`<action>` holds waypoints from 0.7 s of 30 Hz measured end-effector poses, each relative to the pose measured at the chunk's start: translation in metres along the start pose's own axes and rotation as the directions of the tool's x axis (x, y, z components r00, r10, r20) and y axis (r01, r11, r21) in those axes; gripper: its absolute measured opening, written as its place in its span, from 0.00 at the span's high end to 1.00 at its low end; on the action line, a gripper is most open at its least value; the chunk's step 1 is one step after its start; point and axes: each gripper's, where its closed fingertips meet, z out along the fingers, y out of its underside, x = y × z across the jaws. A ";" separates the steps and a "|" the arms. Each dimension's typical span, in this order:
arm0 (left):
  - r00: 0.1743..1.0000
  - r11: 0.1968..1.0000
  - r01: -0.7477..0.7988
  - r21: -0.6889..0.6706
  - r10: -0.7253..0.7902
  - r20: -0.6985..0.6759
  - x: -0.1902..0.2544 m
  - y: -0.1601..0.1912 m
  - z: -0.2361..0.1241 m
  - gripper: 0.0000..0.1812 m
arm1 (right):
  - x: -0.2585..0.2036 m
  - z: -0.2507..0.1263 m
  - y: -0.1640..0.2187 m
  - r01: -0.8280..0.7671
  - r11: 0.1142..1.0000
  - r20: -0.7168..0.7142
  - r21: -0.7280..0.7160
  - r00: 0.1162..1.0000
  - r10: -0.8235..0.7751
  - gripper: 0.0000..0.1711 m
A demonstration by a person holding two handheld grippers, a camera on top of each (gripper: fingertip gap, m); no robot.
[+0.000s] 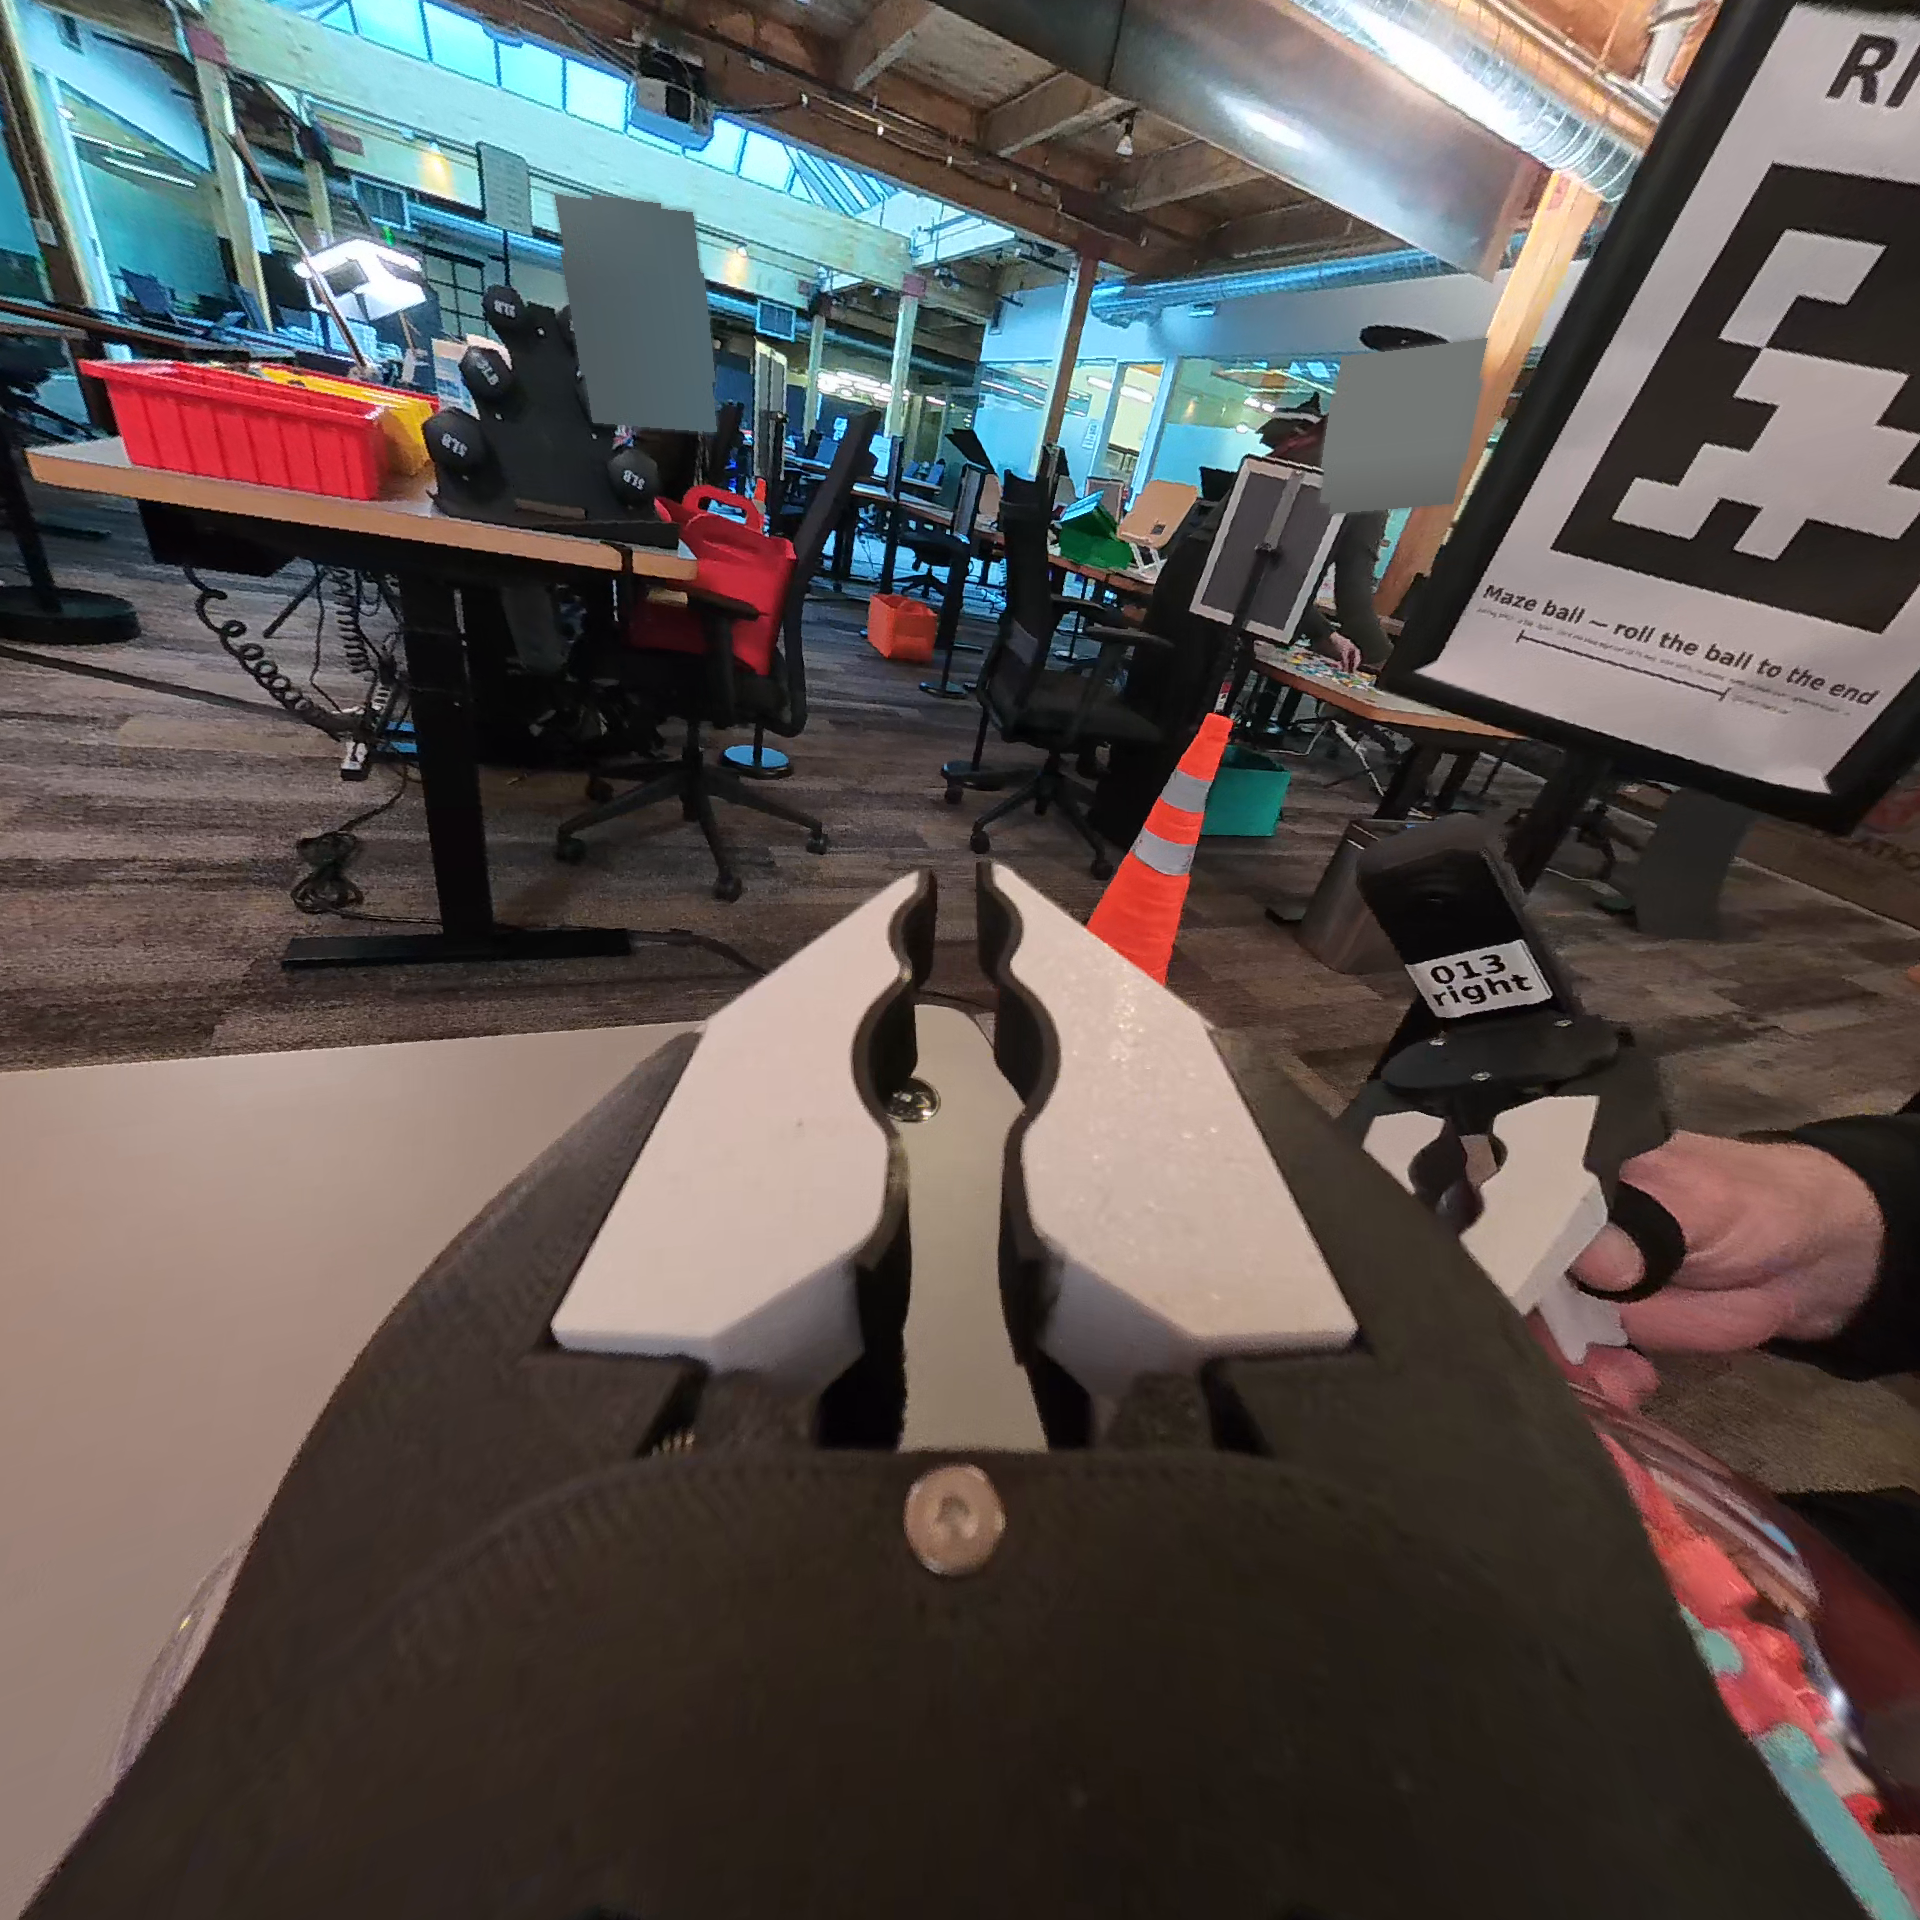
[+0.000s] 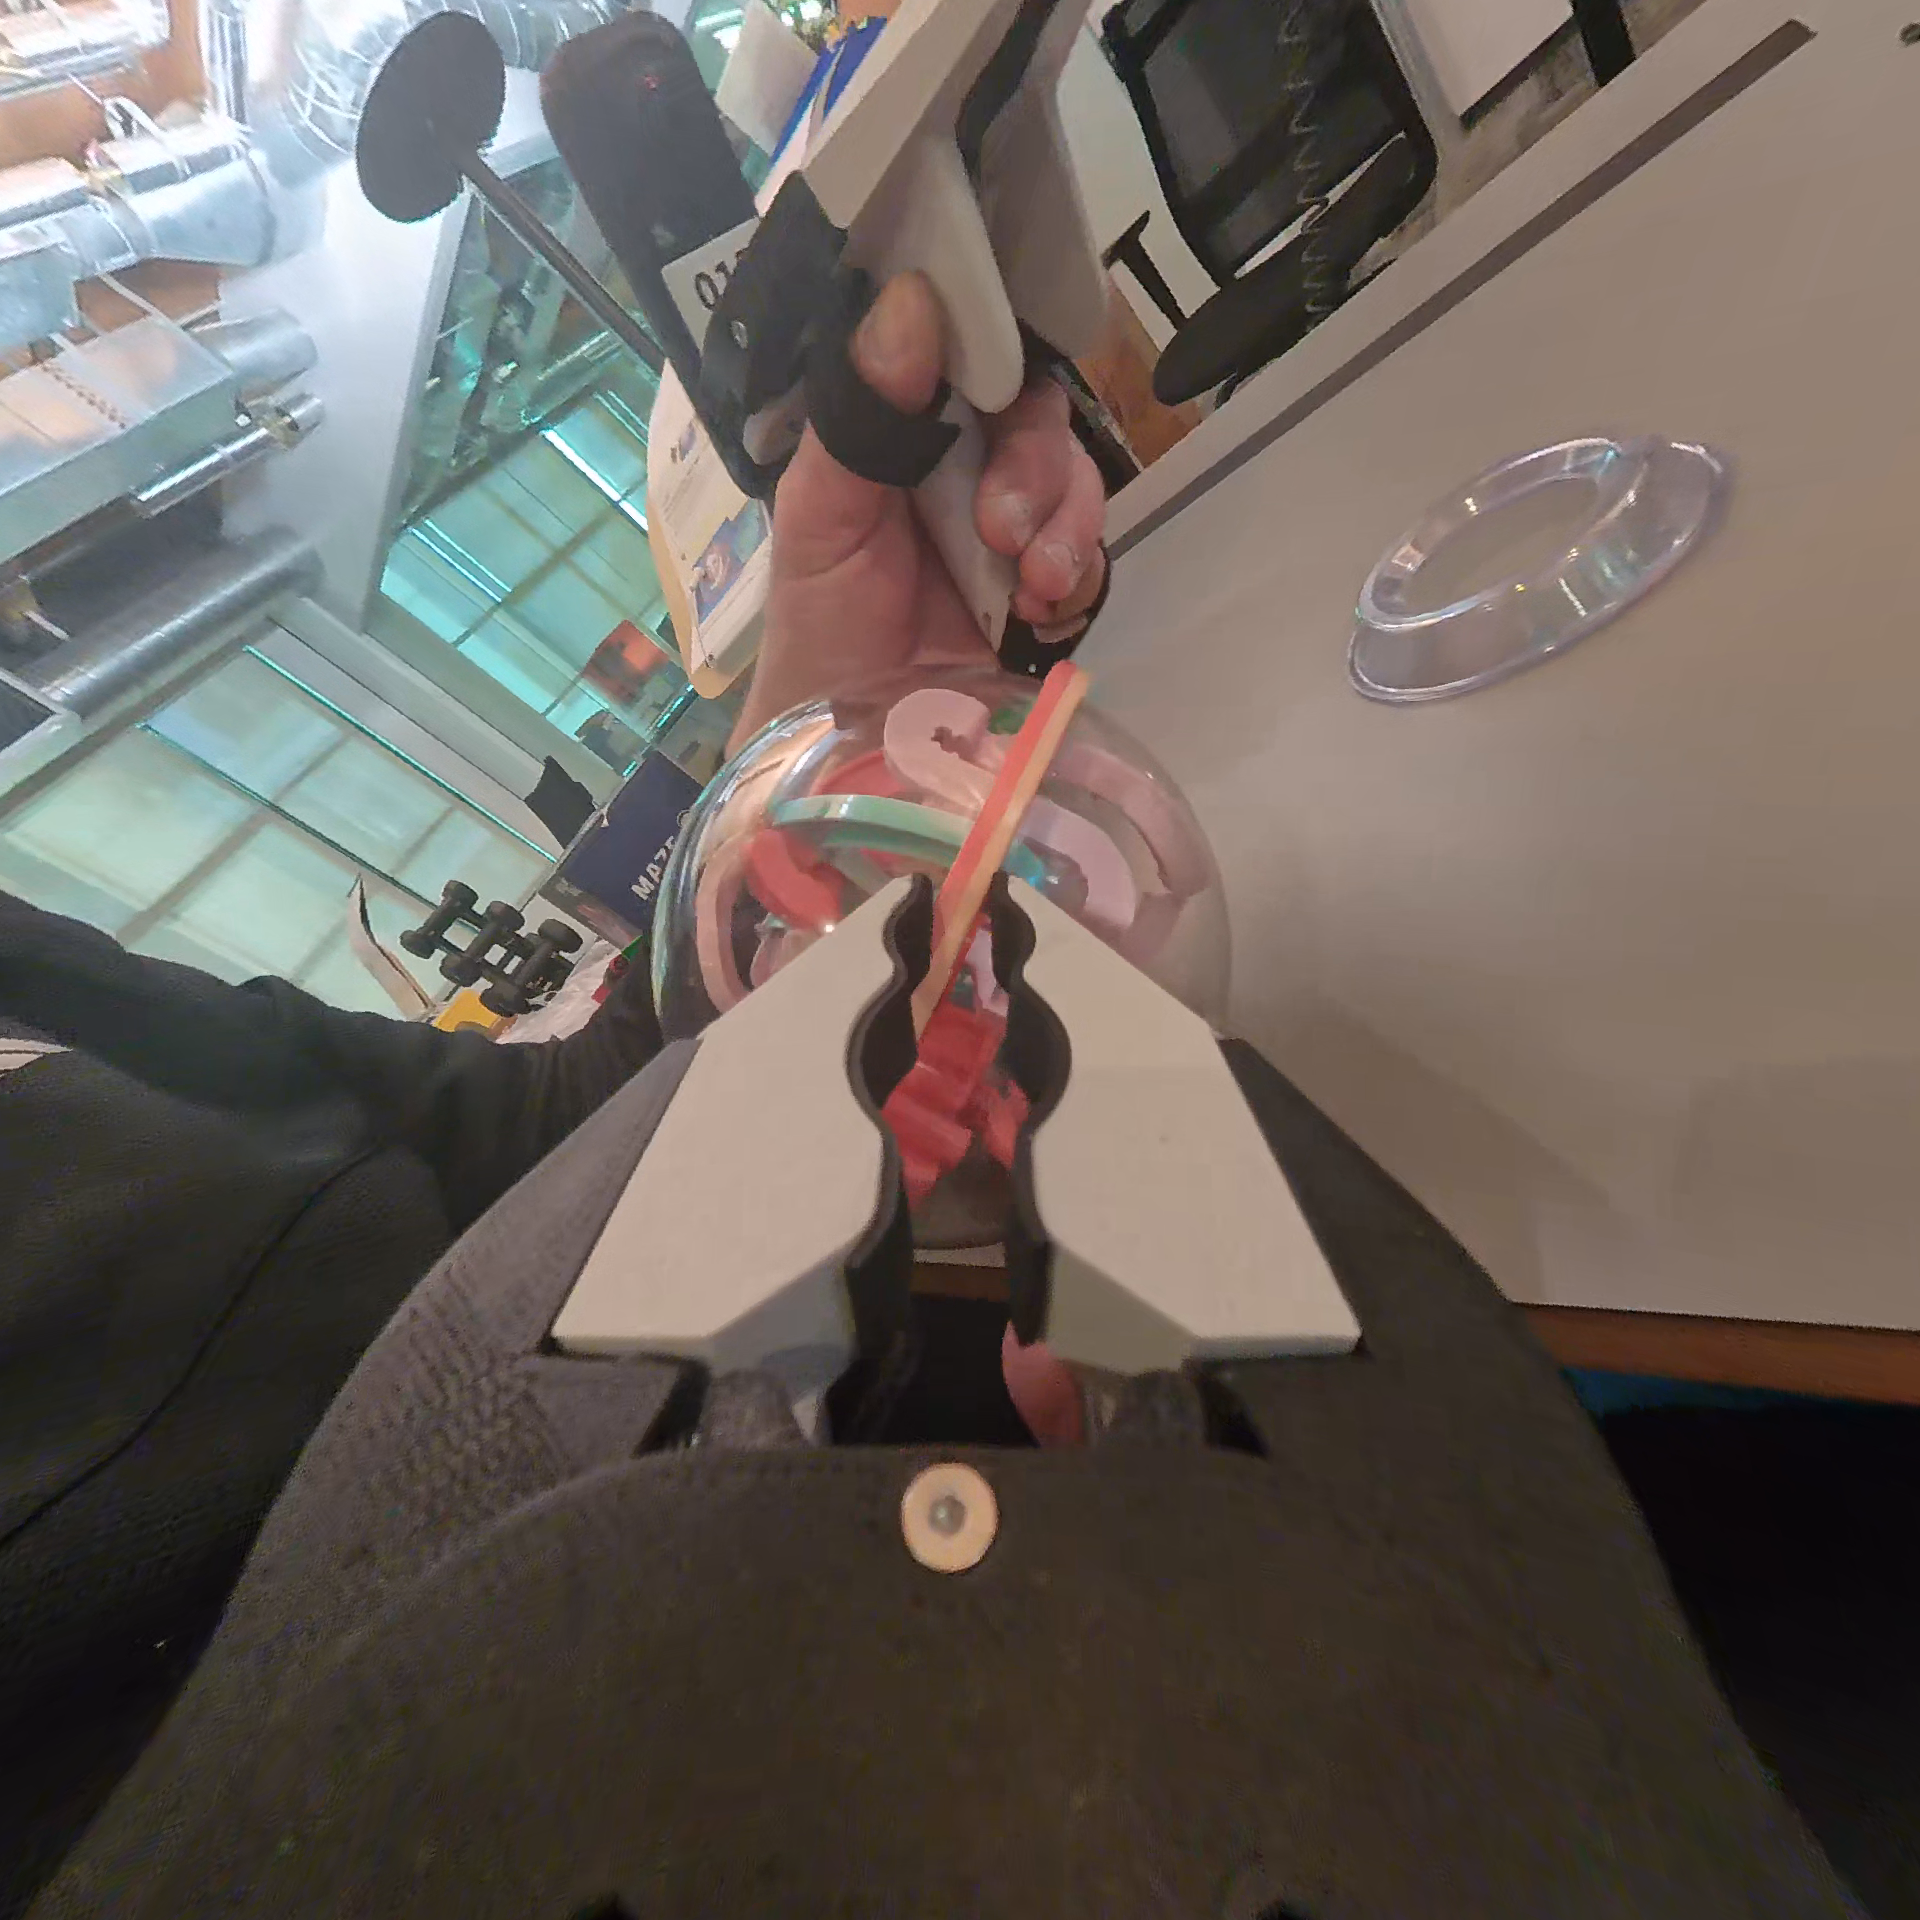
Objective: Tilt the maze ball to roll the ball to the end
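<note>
— Where's the maze ball (image 2: 940, 862)?

— Right at my right gripper (image 2: 954, 891), which looks pinched on its red-orange band (image 2: 1003, 821). It hangs off the bench (image 2: 1558, 935) edge.

— Left gripper (image 1: 956, 883)?

— Nearly closed on nothing, pointing away.

— Room?

— Bare bench beyond; the clear stand ring (image 2: 1538, 571) sits well apart.

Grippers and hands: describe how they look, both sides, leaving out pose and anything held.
Both the left gripper and right gripper have pale grey wedge-shaped fingers with wavy black inner pads, on a textured black body with a silver screw. Each carries a white label. The hand wears black finger loops and a black sleeve.
</note>
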 end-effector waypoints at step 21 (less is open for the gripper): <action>0.954 0.996 0.057 -0.073 -0.032 0.298 0.033 0.026 -0.111 0.83 | 0.034 -0.002 -0.001 -0.141 0.990 0.003 0.027 0.990 0.141 0.96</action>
